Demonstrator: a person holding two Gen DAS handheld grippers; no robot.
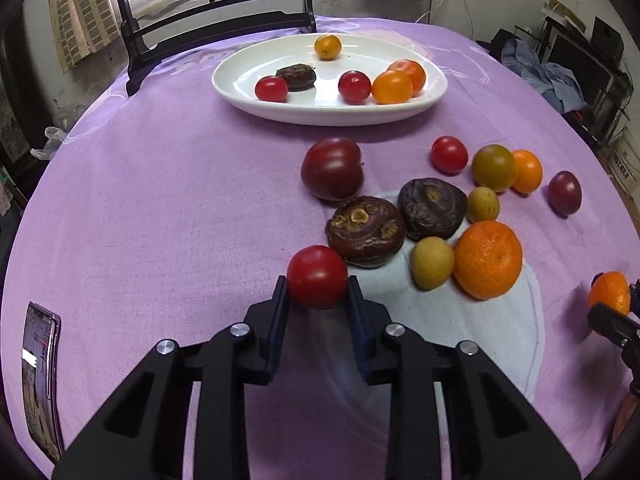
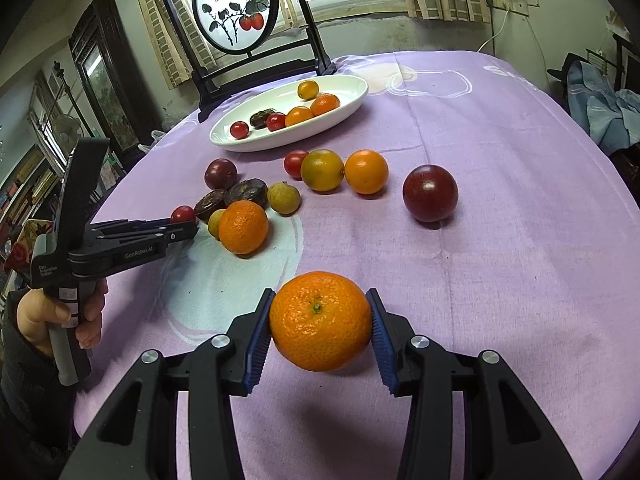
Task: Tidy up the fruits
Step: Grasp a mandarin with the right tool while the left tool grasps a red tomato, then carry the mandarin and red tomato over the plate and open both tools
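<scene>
Left gripper [image 1: 318,286] clamps a red tomato [image 1: 317,276] resting on the purple tablecloth [image 1: 160,200] (beside the loose fruit pile); right gripper [image 2: 320,322] grips a mandarin [image 2: 320,321], raised above the cloth.

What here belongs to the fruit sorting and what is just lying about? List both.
Belongs to the job:
- white plate with fruit on it
- cherry tomato in the left gripper
- mandarin in the right gripper
- loose fruit on the cloth

Lying about:
- painted screen behind the plate
- phone at the table's edge
</scene>
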